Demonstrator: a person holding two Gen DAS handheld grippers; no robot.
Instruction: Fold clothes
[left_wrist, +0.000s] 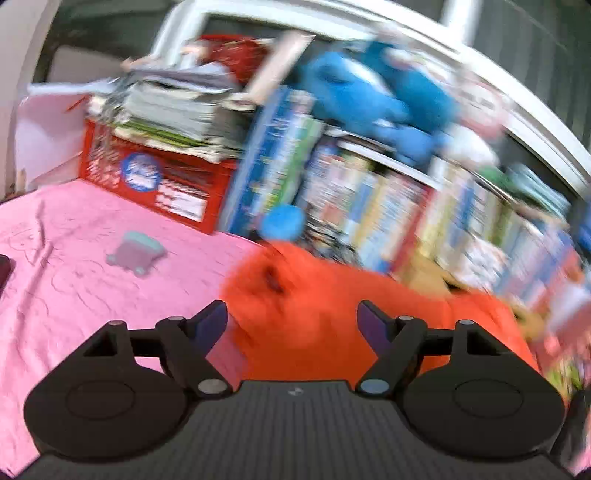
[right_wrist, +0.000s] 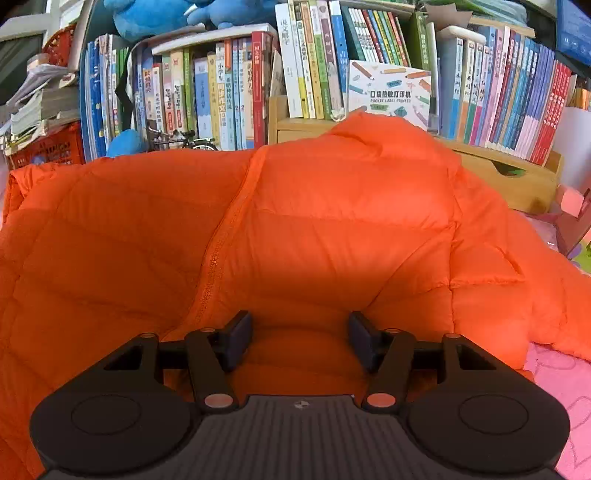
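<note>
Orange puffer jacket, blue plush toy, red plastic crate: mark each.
Orange puffer jacket (right_wrist: 332, 229): right wrist view, quilted front panel.
Blue plush toy (left_wrist: 369, 96): left wrist view, body.
Red plastic crate (left_wrist: 155, 181): left wrist view, front wall.

- Left wrist view: heavy motion smear across the row of upright books (left_wrist: 388, 206); bright, even light.
- Right wrist view: sharp; fisheye bends edges; shade darkens the puffy orange quilted jacket (right_wrist: 295, 236) near the lens.

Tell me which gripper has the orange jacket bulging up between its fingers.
The right gripper: orange jacket fills its gap. The left gripper hangs open at the jacket's edge.

free: pink sheet (left_wrist: 92, 295) left | blocked: books (right_wrist: 229, 92) behind jacket (right_wrist: 295, 221)
</note>
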